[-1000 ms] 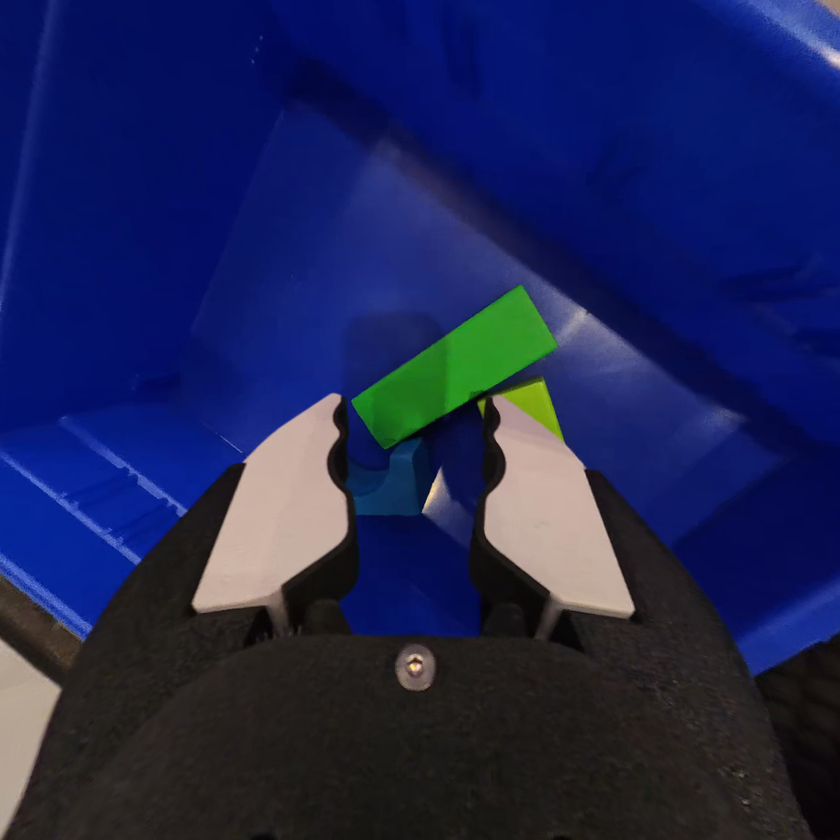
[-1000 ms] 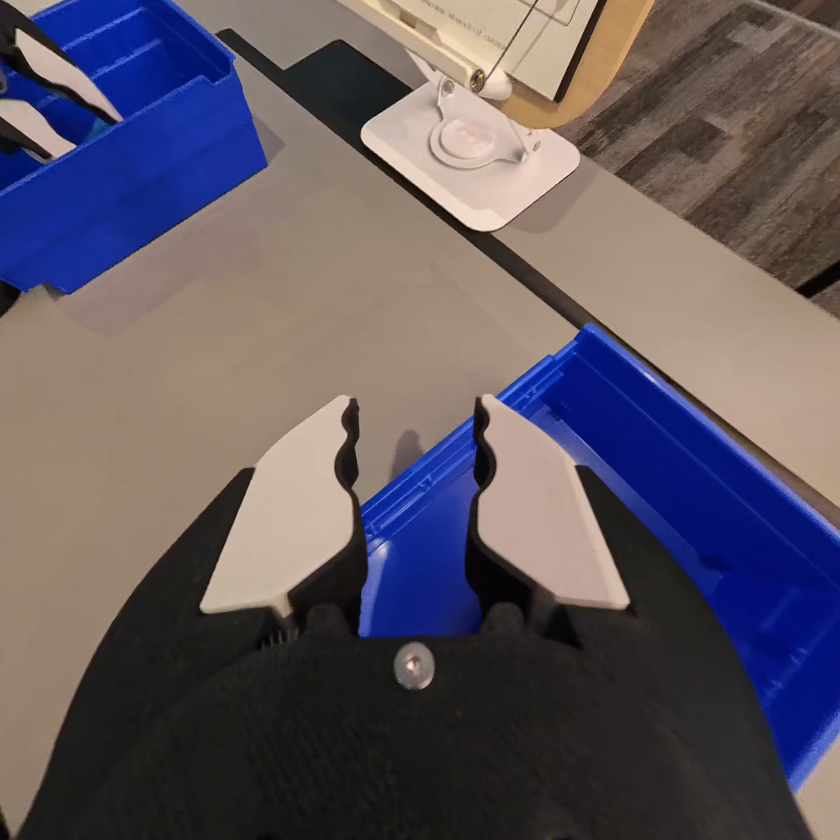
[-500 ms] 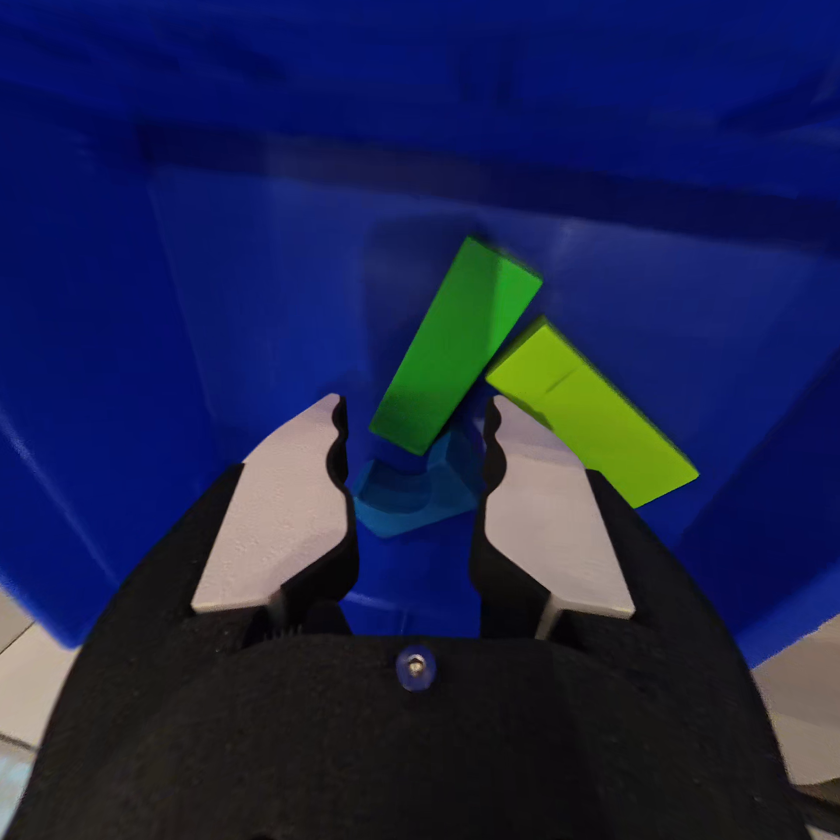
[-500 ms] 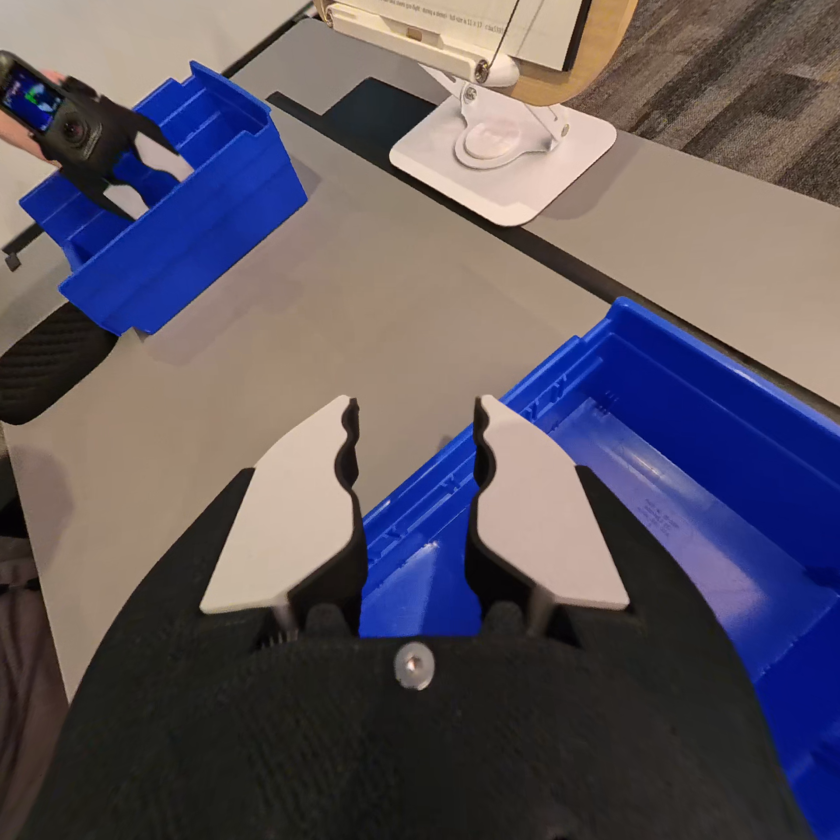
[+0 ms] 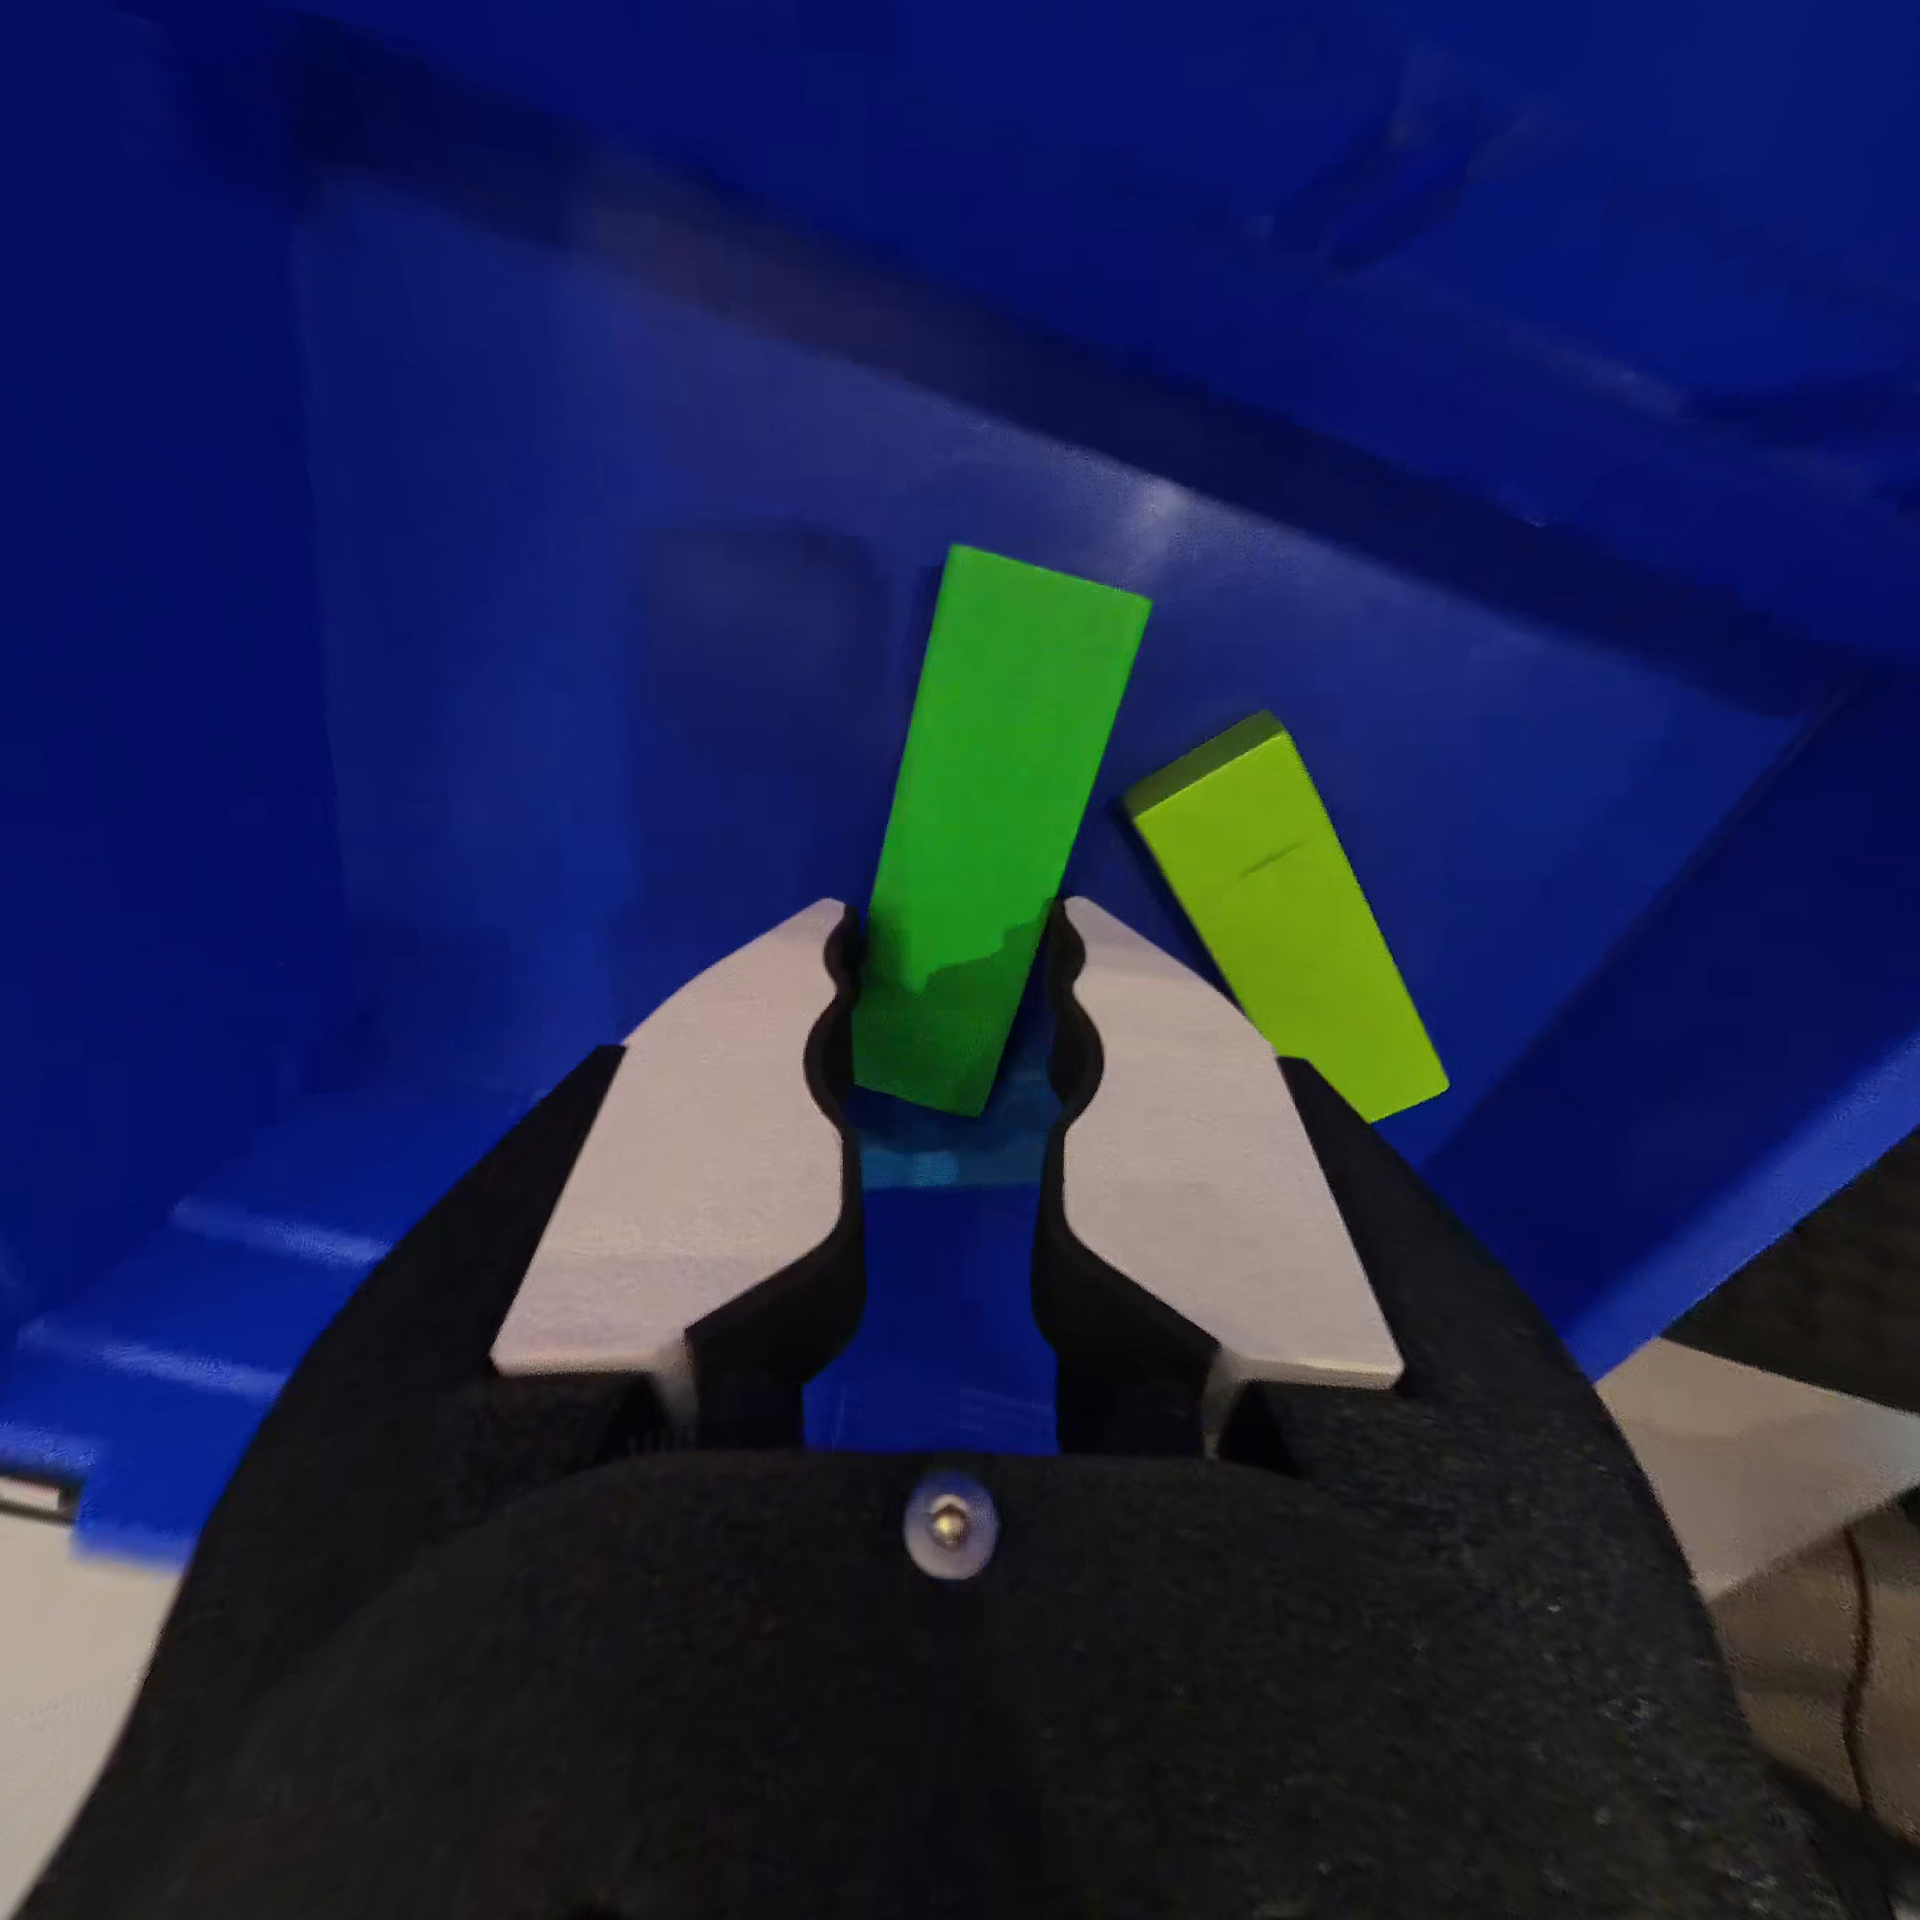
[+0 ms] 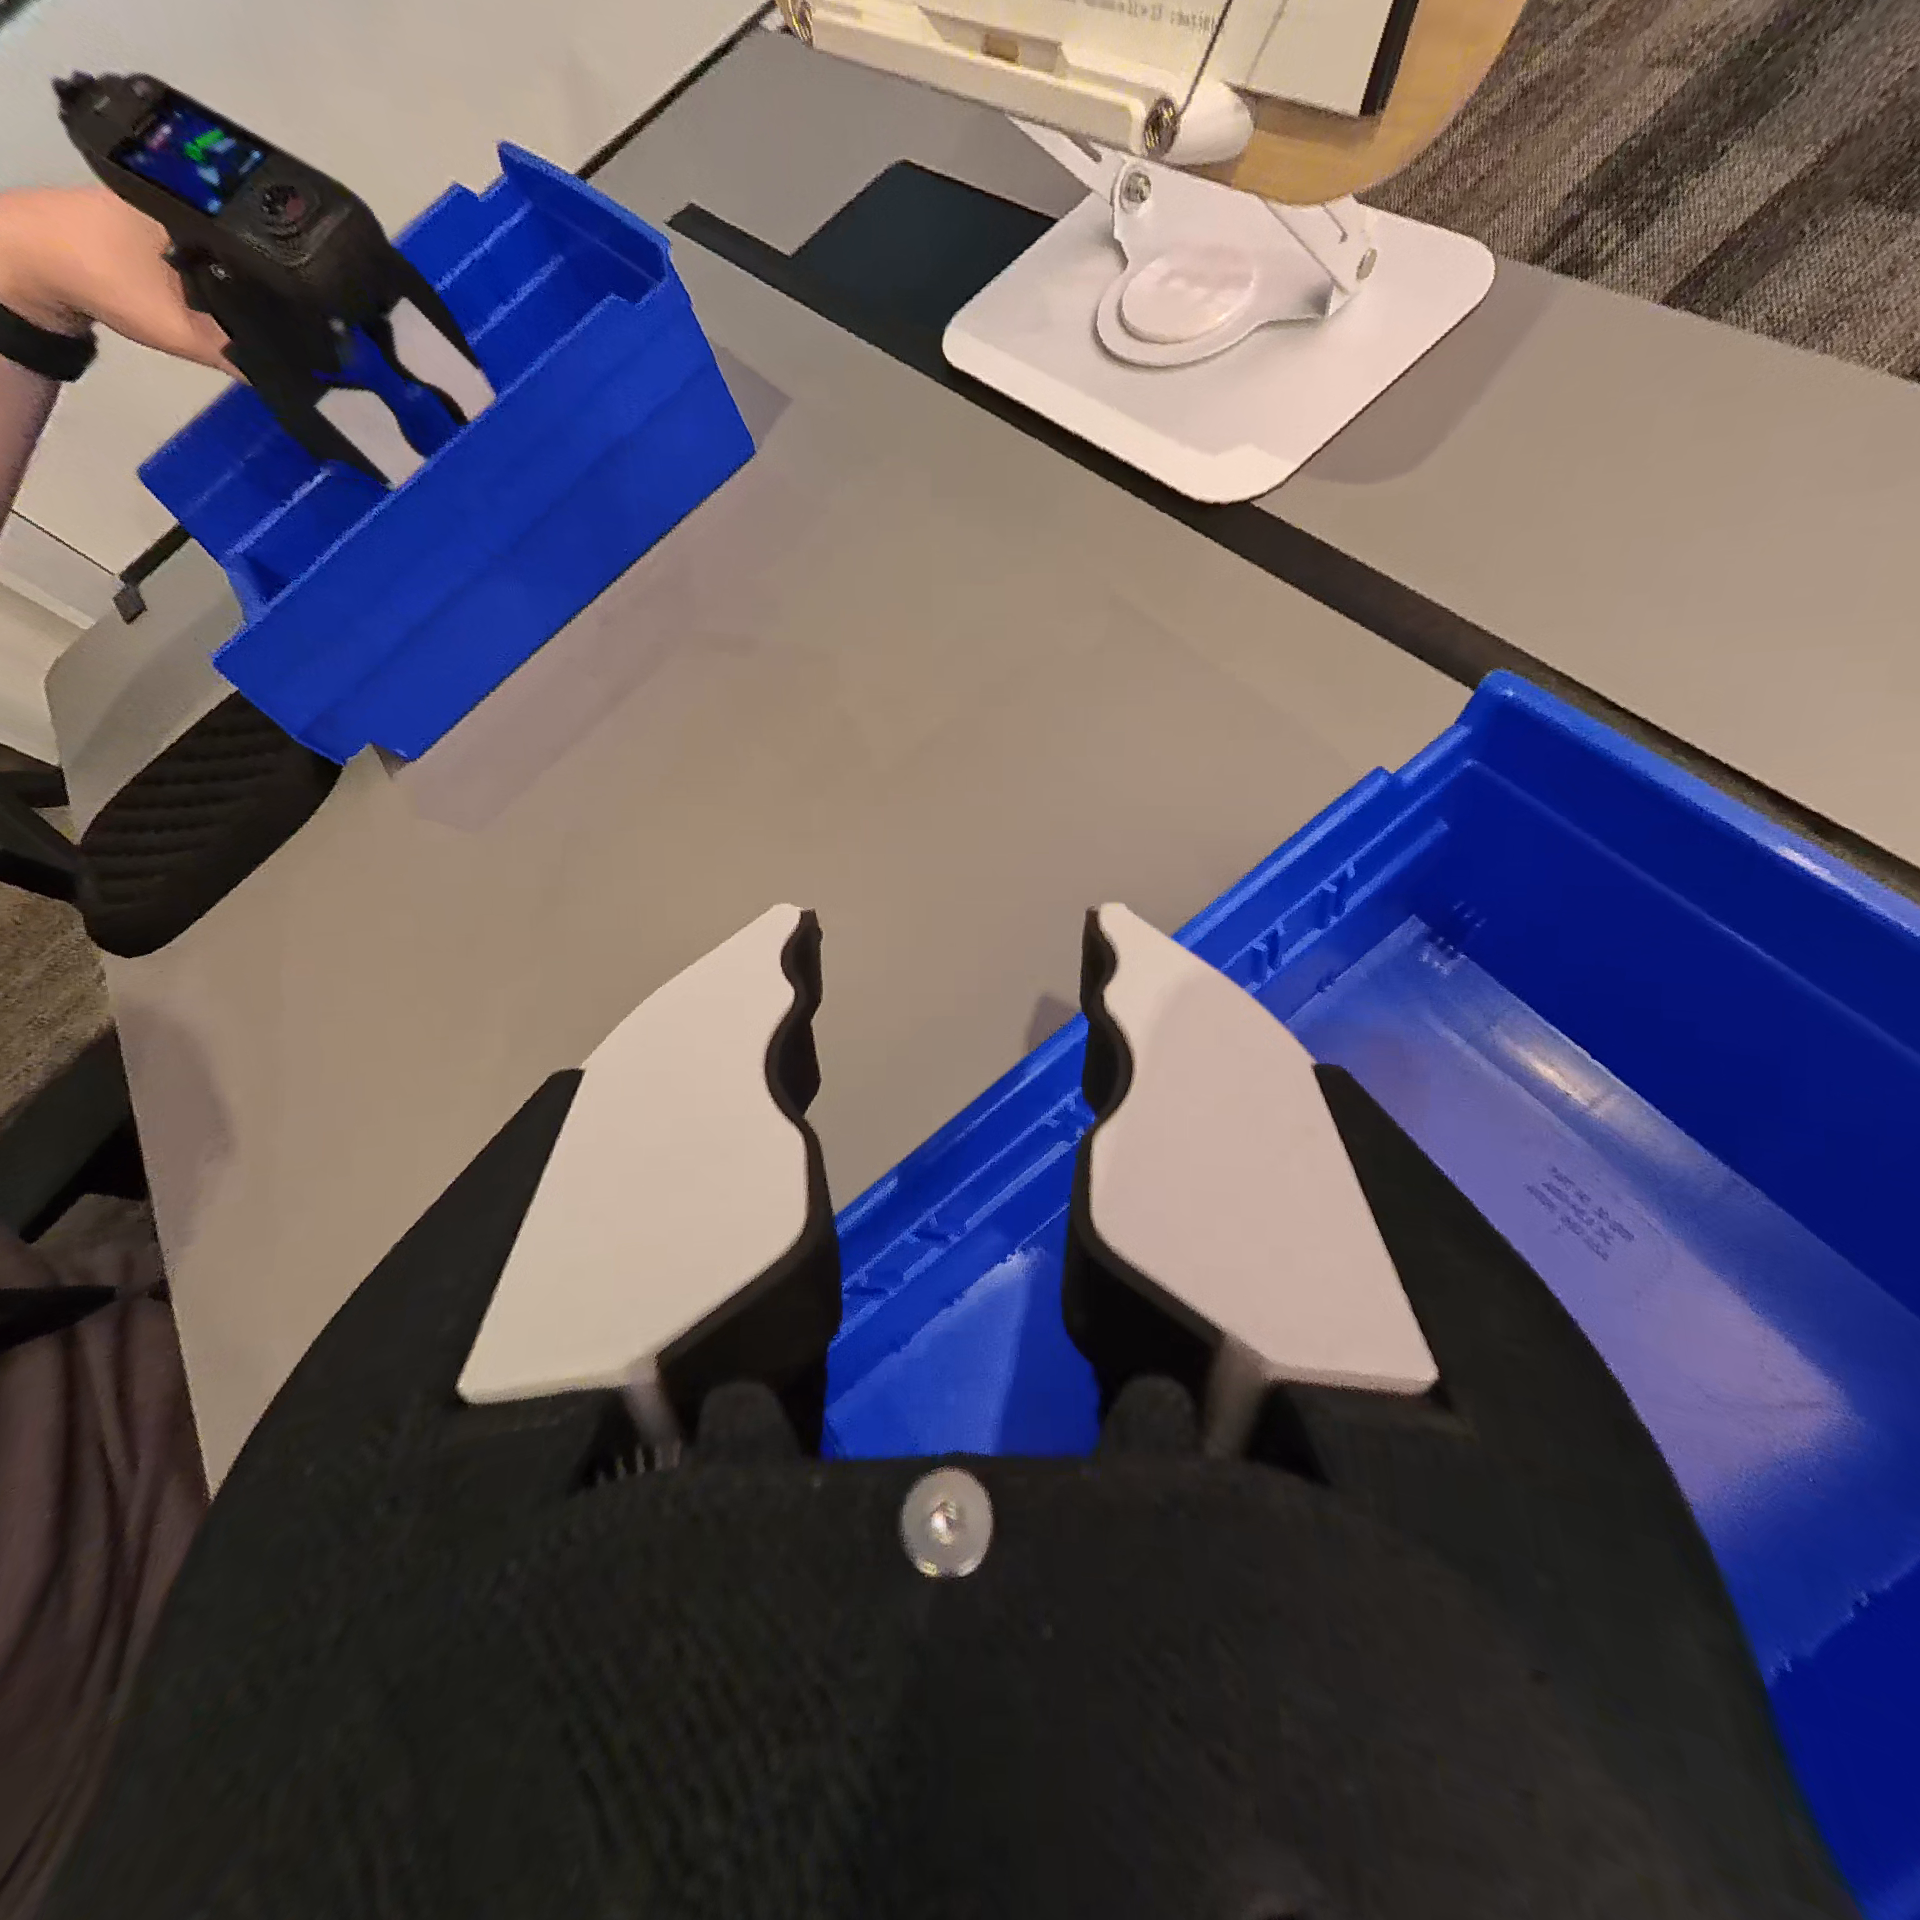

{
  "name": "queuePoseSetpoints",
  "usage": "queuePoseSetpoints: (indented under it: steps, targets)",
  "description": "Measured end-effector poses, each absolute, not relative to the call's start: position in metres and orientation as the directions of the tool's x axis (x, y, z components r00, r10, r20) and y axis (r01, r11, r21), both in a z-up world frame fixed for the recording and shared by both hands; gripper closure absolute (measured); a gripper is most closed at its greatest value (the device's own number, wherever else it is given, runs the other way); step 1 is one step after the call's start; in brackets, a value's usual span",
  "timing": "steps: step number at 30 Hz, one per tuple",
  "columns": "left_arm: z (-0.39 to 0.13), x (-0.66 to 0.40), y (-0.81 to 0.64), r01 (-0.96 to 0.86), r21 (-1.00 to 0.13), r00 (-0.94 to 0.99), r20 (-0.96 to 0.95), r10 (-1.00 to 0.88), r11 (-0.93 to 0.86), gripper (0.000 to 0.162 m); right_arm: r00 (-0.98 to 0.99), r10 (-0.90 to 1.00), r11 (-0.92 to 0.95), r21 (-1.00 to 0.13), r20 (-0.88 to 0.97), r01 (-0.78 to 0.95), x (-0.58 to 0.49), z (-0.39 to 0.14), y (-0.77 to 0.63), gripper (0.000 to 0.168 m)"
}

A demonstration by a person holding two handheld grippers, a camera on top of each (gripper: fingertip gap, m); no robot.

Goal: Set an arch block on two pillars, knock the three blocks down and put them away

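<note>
Where parted left fingers [image 5: 727,1122] reach: green block [image 5: 987,810] between tips, touching neither.

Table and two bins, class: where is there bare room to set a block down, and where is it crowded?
Free: the grey table between the far bin and the near bin, short of the white stand; also the near bin's floor. Crowded: the far bin's floor, where the dark green block, light green block and blue block cluster at the left gripper.
</note>
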State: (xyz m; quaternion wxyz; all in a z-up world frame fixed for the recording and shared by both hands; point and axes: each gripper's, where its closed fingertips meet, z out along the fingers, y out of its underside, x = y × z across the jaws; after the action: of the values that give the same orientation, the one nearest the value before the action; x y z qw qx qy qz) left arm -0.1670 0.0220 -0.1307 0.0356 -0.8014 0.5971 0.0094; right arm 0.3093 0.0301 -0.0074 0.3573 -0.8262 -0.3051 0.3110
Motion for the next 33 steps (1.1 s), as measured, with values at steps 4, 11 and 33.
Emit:
queuePoseSetpoints:
  steps: [4,11,33]
  targets:
    - [-0.081,-0.162,0.036,-0.914,-0.216,0.386,-0.200,-0.901,-0.344,0.128,0.612,0.738,-0.518,-0.820,-0.283,0.245,0.298,0.006,0.032,0.120]
    - [0.012,-0.104,0.041,-0.760,-0.560,0.617,-0.461,-0.638,-0.330,0.129,0.425,0.819,-0.318,-0.921,-0.386,-0.223,0.196,0.090,0.015,0.120]
    - [0.009,-0.004,-0.036,-0.697,-0.668,0.627,-0.394,-0.671,-0.259,0.107,0.214,0.632,-0.677,-0.665,-0.745,-0.315,0.085,0.001,-0.008,0.151]
